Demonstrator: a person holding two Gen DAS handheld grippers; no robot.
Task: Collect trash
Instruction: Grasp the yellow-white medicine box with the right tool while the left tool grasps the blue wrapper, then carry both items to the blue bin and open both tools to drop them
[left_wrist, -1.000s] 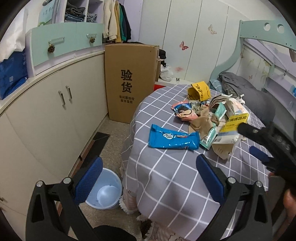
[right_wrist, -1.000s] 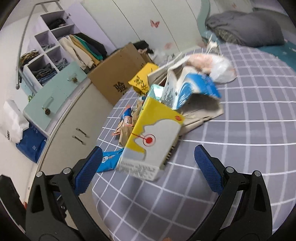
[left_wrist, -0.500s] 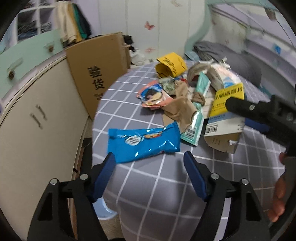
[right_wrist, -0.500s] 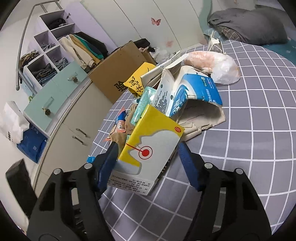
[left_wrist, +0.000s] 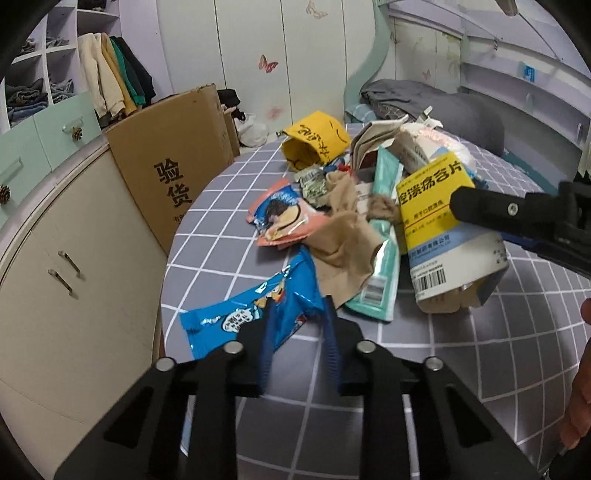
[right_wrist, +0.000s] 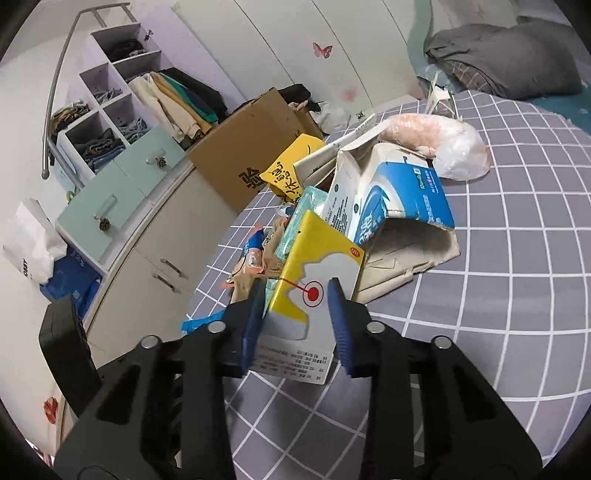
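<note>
A heap of trash lies on the round table (left_wrist: 461, 354) with a grey checked cloth. My left gripper (left_wrist: 295, 325) is shut on the near end of a blue snack wrapper (left_wrist: 243, 317), which is crumpled between the pads. My right gripper (right_wrist: 297, 295) is shut on a yellow and white medicine box (right_wrist: 314, 280); the box (left_wrist: 439, 218) and the right gripper's arm also show in the left wrist view. Behind lie a pink cookie wrapper (left_wrist: 280, 218), a beige stocking (left_wrist: 343, 243), a teal packet (left_wrist: 384, 236), a yellow cup sleeve (left_wrist: 314, 142) and a blue and white carton (right_wrist: 388, 199).
A tall cardboard box (left_wrist: 173, 166) stands on the floor against the cream cabinets (left_wrist: 66, 266) left of the table. A bag with pink contents (right_wrist: 443, 144) lies at the table's far side. A bed with a grey blanket (right_wrist: 509, 62) is behind the table.
My left gripper dropped toward the table and closed on the blue wrapper, bunching it up. My right gripper closed on the yellow box.
</note>
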